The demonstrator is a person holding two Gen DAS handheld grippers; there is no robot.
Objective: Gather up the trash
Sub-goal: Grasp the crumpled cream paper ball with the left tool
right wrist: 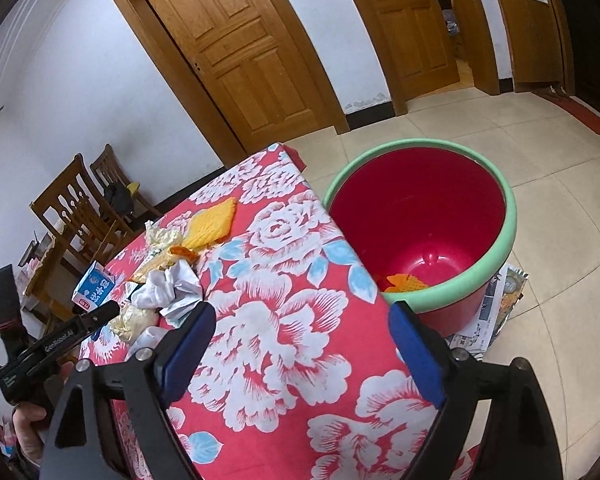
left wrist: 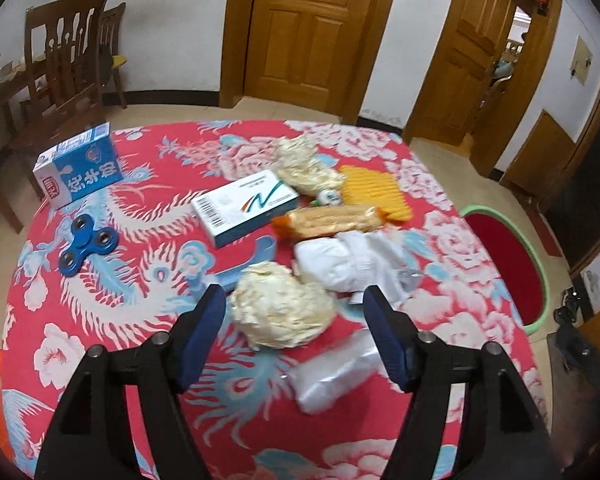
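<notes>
My left gripper (left wrist: 293,294) is open over the red floral tablecloth (left wrist: 140,320). A crumpled cream paper ball (left wrist: 280,308) lies between its blue pads, which do not touch it. Around it lie a clear plastic bag (left wrist: 336,372), a white crumpled wad (left wrist: 352,260), an orange snack packet (left wrist: 332,220), a yellow ridged piece (left wrist: 374,192) and a second cream ball (left wrist: 304,164). My right gripper (right wrist: 303,312) is open and empty above the table's corner, beside the red bin with a green rim (right wrist: 512,208). An orange scrap (right wrist: 404,282) lies in the bin.
A white and blue box (left wrist: 246,206), a blue milk carton (left wrist: 80,168) and a blue fidget spinner (left wrist: 86,246) are on the table. Wooden chairs (left wrist: 68,52) stand behind it. Newspaper (right wrist: 496,312) lies under the bin. A hand (right wrist: 28,420) holds the left gripper.
</notes>
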